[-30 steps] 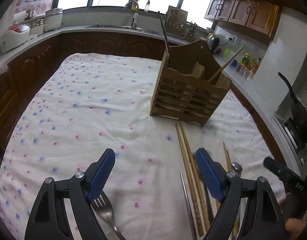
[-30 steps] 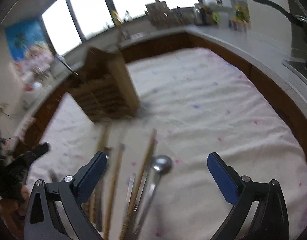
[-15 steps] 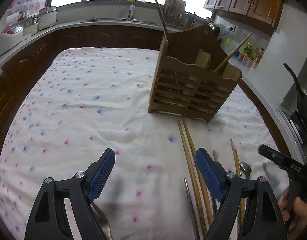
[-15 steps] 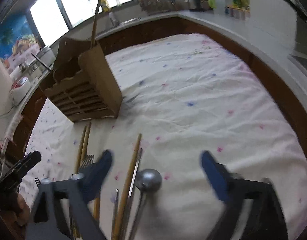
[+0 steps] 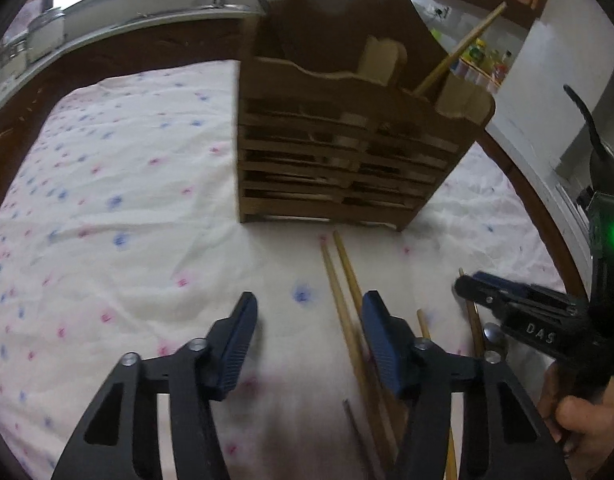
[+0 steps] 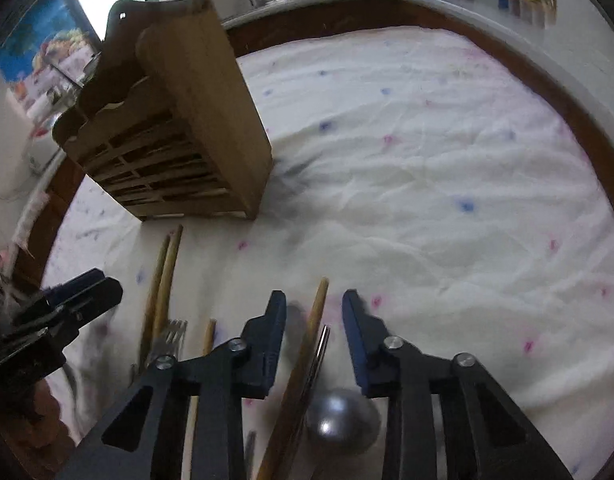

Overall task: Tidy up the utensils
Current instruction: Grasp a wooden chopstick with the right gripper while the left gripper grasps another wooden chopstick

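A slatted wooden utensil holder (image 5: pixel 339 140) stands on the flowered tablecloth (image 5: pixel 127 200) with a wooden stick leaning out of it. My left gripper (image 5: pixel 309 308) hovers low in front of it, jaws closing. A pair of wooden chopsticks (image 5: pixel 335 276) runs under the gap, close to the right finger and not pinched. My right gripper (image 6: pixel 314 304) is also closing. A wooden chopstick (image 6: pixel 315 320) and a thin metal one (image 6: pixel 323 344) lie between its fingers, untouched. A metal spoon bowl (image 6: pixel 339 420) sits under its right finger. A fork (image 6: pixel 171 336) lies further left.
The holder (image 6: pixel 179 120) is close ahead of both grippers. The other gripper (image 5: pixel 507 304) and a hand (image 5: pixel 579 424) crowd the right side of the left wrist view. Dark cabinets and a counter ring the table. A black pan (image 5: pixel 595 148) stands at the right.
Both grippers moved forward and lower toward the holder, and both jaws narrowed. The fork dropped out of the left wrist view. The right gripper now straddles the wooden chopstick.
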{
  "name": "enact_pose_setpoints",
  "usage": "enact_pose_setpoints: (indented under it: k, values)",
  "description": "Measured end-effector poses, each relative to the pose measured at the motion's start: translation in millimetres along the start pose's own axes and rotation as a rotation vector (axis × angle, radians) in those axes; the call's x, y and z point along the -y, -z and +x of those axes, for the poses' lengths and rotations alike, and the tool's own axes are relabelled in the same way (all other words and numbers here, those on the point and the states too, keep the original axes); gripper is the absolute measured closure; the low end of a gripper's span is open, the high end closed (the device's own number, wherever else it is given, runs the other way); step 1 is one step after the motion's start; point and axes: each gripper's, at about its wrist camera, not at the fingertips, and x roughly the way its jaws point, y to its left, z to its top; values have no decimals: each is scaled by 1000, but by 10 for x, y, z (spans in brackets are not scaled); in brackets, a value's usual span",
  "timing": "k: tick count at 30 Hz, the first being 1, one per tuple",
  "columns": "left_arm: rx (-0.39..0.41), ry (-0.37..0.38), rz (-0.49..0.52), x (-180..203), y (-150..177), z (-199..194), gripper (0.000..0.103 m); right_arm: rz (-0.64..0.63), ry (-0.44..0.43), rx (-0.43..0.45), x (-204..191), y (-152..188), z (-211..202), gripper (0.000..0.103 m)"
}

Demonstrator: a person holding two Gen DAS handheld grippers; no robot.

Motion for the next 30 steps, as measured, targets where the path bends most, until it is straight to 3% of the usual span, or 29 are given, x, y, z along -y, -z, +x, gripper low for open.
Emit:
enact_pose_setpoints:
  k: [2, 5, 7, 9, 16, 22, 26, 30]
  values:
    - [-25, -1, 16, 35, -36, 112, 64, -11, -5, -7, -5, -16, 12, 79]
    - [-71, 5, 39, 94, -68, 314, 72, -21, -11, -13, -5, -28, 25, 92]
    - [-53, -9, 87, 155, -73, 360, 76, -11, -47, -3, 17, -35, 11, 97]
    - [-75, 24, 90, 161, -81, 385, 96, -14, -58, 1, 16, -31, 12, 97]
    - [-87, 9, 105, 118, 18, 317, 94, 21, -102, -13, 19, 32, -20, 92]
    - [-112, 3, 78, 111, -20, 312, 84, 17, -93, -28, 20, 64, -18, 91]
    - [-105, -8, 88, 142, -68, 359, 84, -36, -41, -26, -91, 55, 11, 89]
    - [-106, -39, 129, 226, -67, 404, 94, -103, 20, -2, -200, 92, 4, 91]
